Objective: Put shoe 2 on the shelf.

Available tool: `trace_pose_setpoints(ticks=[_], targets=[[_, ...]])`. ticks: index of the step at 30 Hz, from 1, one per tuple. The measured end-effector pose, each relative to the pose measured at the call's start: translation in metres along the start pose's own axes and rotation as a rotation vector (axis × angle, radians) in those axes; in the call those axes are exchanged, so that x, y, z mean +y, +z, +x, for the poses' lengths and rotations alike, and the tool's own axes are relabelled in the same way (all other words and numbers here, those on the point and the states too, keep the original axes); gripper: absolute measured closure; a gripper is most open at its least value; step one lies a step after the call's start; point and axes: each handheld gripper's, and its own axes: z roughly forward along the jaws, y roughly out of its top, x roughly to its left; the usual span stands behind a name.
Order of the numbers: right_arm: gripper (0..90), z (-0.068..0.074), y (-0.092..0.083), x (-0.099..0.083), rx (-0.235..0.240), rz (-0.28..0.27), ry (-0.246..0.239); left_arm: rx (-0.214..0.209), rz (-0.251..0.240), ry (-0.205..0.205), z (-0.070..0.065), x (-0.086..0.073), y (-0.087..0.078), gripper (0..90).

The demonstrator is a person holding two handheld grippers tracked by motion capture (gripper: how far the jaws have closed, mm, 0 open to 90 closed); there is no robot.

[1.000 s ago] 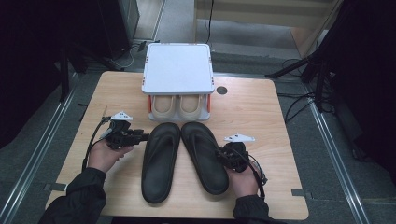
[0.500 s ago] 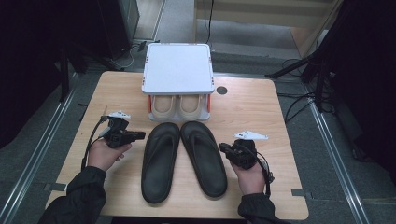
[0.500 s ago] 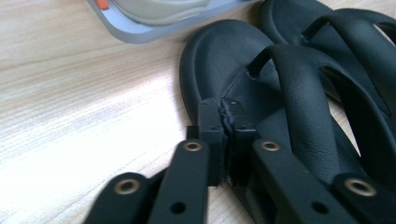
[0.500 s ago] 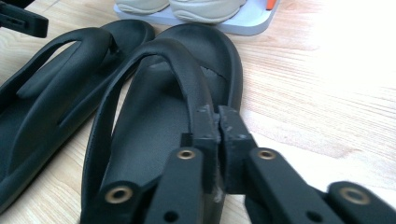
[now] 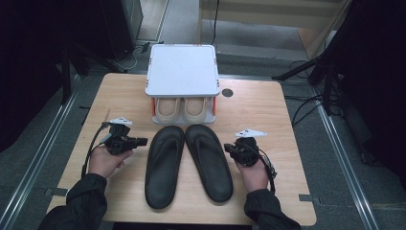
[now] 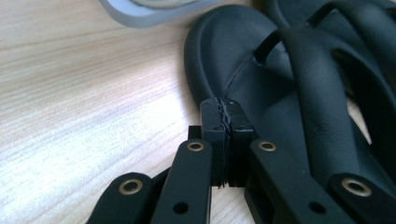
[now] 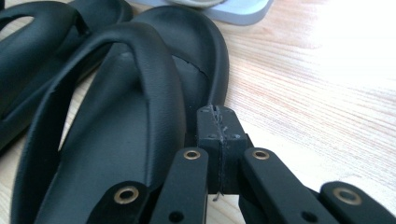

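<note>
- Sandals, black, one pair: the left sandal [image 5: 164, 165] and the right sandal [image 5: 209, 160] lie side by side at the centre of the high view, soles down on the tabletop [image 5: 268, 120], toes toward the top of the frame, inner edges touching or nearly so.
- Shoe rack [image 5: 182, 76], white top with orange posts: stands just above the sandals' toes in the frame. A pale pair of shoes [image 5: 183, 109] already fills its lower level.
- Left gripper [image 5: 142, 141]: held at centre left of the high view, just beside the left sandal's outer edge. Its fingers [image 6: 212, 122] are pressed together with nothing between them, tips at the sandal's rim but not on it.
- Right gripper [image 5: 227, 146]: held at centre right, just beside the right sandal's outer edge. Its fingers [image 7: 209, 125] are likewise closed on nothing, and have just been closing.
- Step in hand, as judged: taking hold of the sandals, likely to set them on the rack.
- Handling advice: spread the fingers before moving in, since closed tips would only push a sandal sideways.
- Grip point: the raised strap [image 7: 154, 70] offers a clear arch to pinch; the sole's edge is thick and soft and may slip.
- Caution: lift each sandal level and clear of its neighbour, so the pair does not drag together or knock the rack.
</note>
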Motion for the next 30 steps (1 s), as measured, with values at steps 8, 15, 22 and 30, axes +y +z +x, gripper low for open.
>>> trace_pose_setpoints(ticks=[8,15,22,30], targets=[[90.0,-0.003,0.013,0.003,0.013,0.052,0.011,0.015,0.035,-0.014,0.001,-0.007,0.006,87.6],[90.0,-0.001,0.017,0.007,0.017,0.062,0.004,0.013,0.055,-0.006,-0.004,-0.011,0.01,86.9],[90.0,-0.001,0.018,0.008,0.021,0.067,-0.002,0.014,0.062,-0.012,-0.006,-0.012,0.013,87.0],[90.0,0.0,0.018,0.007,0.022,0.068,-0.003,0.005,0.078,-0.007,-0.01,-0.014,0.013,88.3]])
